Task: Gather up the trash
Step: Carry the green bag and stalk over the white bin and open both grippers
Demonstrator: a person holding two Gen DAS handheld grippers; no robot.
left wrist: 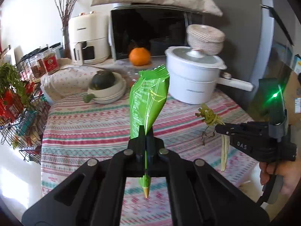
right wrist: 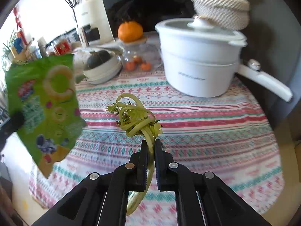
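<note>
My left gripper (left wrist: pixel 145 131) is shut on a green snack bag (left wrist: pixel 148 98) and holds it upright above the patterned tablecloth (left wrist: pixel 90 124). The bag also shows at the left of the right wrist view (right wrist: pixel 43 105). My right gripper (right wrist: pixel 150 143) is shut on a wilted green vegetable stalk (right wrist: pixel 137 116) and holds it above the cloth. In the left wrist view the right gripper (left wrist: pixel 218 127) is at the right with the stalk (left wrist: pixel 208 115) hanging from it.
A white pot (left wrist: pixel 193 77) with a woven basket (left wrist: pixel 206 37) on its lid stands at the back right. A dark squash in a stack of white bowls (left wrist: pixel 105 86), an orange (left wrist: pixel 139 56) on a glass jar (right wrist: pixel 139 56), an air fryer (left wrist: pixel 87 37) and a wire rack (left wrist: pixel 20 98) stand around.
</note>
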